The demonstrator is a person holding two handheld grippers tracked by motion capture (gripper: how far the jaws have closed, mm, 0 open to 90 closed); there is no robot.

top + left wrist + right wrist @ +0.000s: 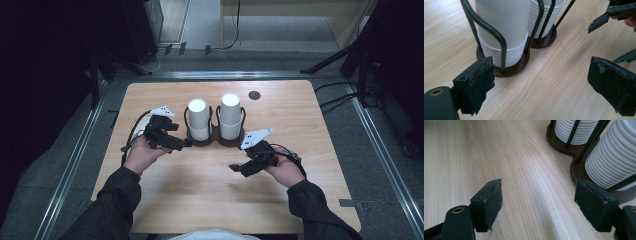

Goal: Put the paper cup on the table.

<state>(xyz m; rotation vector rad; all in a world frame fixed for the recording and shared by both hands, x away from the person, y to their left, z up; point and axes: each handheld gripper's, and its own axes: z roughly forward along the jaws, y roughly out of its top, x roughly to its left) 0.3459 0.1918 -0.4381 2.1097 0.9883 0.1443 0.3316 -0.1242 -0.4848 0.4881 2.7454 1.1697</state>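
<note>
A dark wooden cup holder (215,141) with black wire loops stands mid-table and carries two stacks of white paper cups, one left (198,119) and one right (230,115). My left gripper (181,136) is open just left of the holder's base, its jaws wide apart with nothing between them. In the left gripper view the near stack (504,27) and the base (511,70) sit just beyond the left gripper (549,85). My right gripper (239,169) is open in front of the holder, low over bare wood. In the right gripper view the right gripper (541,205) has the base (576,170) and a stack (616,160) at its right.
The wooden table (200,200) has bare wood in front of the holder. A small dark round disc (254,95) lies behind the right stack. Metal rails and cables run along the floor around the table. The right gripper's jaws (609,15) show in the left gripper view.
</note>
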